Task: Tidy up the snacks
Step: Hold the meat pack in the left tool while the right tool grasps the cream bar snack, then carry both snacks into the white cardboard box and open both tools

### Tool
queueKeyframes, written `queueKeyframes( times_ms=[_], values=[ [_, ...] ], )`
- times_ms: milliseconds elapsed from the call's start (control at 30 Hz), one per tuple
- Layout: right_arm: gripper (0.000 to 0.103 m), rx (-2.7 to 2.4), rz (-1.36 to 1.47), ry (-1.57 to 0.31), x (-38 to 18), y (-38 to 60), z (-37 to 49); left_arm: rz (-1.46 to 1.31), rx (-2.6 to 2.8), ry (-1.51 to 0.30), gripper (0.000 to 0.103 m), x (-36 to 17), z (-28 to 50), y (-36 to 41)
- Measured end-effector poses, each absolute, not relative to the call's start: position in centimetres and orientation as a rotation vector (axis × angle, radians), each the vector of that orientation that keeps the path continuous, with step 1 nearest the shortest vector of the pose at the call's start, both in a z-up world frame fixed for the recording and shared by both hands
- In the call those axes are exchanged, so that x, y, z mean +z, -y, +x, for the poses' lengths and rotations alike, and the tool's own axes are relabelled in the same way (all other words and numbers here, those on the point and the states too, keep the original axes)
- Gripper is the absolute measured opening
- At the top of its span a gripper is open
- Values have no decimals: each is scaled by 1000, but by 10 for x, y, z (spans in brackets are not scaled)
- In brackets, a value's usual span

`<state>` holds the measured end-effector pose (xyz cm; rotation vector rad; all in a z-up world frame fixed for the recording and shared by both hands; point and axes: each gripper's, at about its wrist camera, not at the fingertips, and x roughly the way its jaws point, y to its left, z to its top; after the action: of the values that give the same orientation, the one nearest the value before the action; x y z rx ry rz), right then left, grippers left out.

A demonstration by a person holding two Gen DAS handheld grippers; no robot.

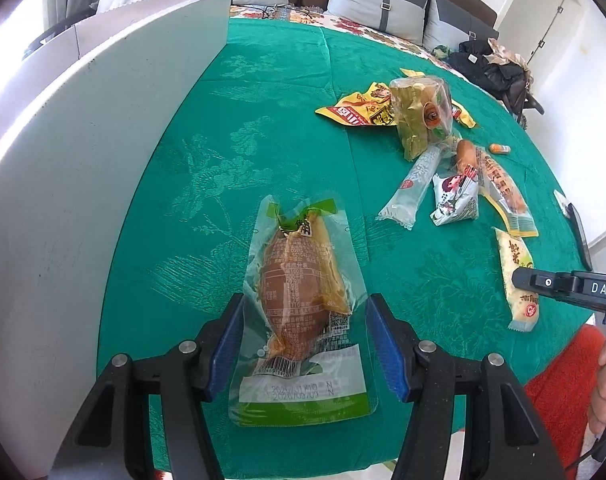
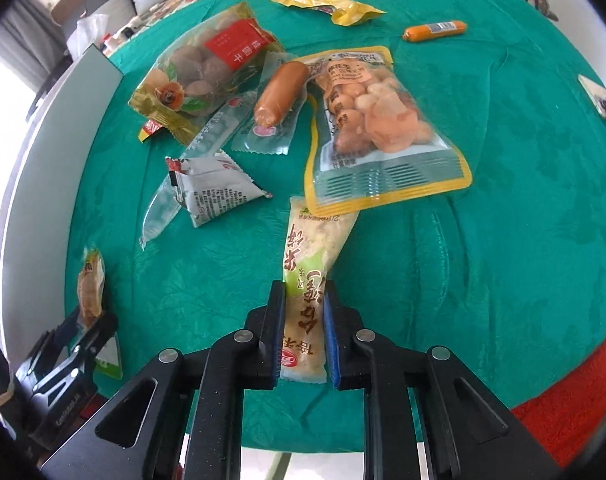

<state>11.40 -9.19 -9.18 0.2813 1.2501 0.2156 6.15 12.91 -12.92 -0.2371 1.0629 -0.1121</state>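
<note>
The right hand-held gripper (image 2: 305,336) is clamped on the near end of a long pale-yellow rice-cracker packet in clear film (image 2: 315,264); the packet's far end lies under the edge of the yellow-bordered clear pouch of peanuts (image 2: 379,128) on the bench. The left hand-held gripper (image 1: 303,344) has its blue pads on either side of a clear vacuum pouch with green ends holding a brown meat piece (image 1: 299,300); the pads stand at the pouch's film edges, and firm pressure cannot be confirmed from the left wrist view. The bench is covered by a green embossed cloth (image 1: 263,120). Beyond the two gripped packets, the remaining snacks lie loose in a scattered group: a small white triangular sachet (image 2: 211,188), a long clear-wrapped stick (image 2: 171,188), an orange sausage in a clear wrapper (image 2: 281,92), a green-and-gold bag of dried longan with a red label (image 2: 199,76), a crumpled yellow foil packet (image 2: 327,4) and a small orange sausage stick (image 2: 435,30) farthest out. A white upright panel (image 1: 103,160), possibly a box wall, stands along the bench edge; no snack is visible inside it. Judged from this layout, sorting is at an early stage: two items are being taken up, and at least six remain unsorted.
</note>
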Motion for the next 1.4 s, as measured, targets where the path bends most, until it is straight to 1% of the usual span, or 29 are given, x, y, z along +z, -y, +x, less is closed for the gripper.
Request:
queueKeyframes(
  times_ms=[100,200,300,333,433,467,533,567,600,633,900,1033,1100,1167,1233,1300,1400],
  values=[
    [17,275,317,-1210,-85,107,106,-274,-135,-1058,59,-127,58,-131],
    [17,298,292,-1183,-83,112,106,-278,-134,-1048,59,-124,54,-131],
    [17,287,180,-1221,-94,107,102,-278,-117,-1063,59,-128,55,-131],
    [17,293,136,-1238,-98,90,112,-279,-113,-1065,59,-129,55,-131],
    [31,270,25,-1228,-99,75,111,-261,-107,-1063,59,-129,55,-128],
    [38,263,3,-1229,-102,70,112,-245,-101,-1062,59,-129,56,-126],
    [36,245,-40,-1210,-103,62,111,-211,-89,-1060,59,-129,55,-123],
    [27,238,-60,-1205,-105,59,110,-201,-86,-1059,58,-128,55,-121],
    [22,238,-66,-1198,-106,58,108,-197,-85,-1058,58,-128,55,-121],
    [21,238,-67,-1195,-106,57,105,-194,-83,-1056,59,-128,54,-121],
    [21,297,-6,-1147,-103,52,81,-159,-64,-1051,58,-125,55,-119],
    [21,320,29,-1153,-109,44,75,-151,-59,-1050,58,-124,55,-119],
    [21,339,48,-1156,-113,38,69,-170,-67,-1049,58,-121,54,-120],
    [21,362,71,-1157,-114,30,65,-257,-112,-1044,58,-108,51,-125],
    [21,395,94,-1137,-101,14,72,-381,-177,-1016,58,-85,46,-138],
    [21,453,93,-1086,-74,-9,80,-482,-214,-967,58,-56,42,-159],
    [21,582,72,-995,-23,-60,96,-505,-138,-881,58,-14,35,-208]
  ],
)
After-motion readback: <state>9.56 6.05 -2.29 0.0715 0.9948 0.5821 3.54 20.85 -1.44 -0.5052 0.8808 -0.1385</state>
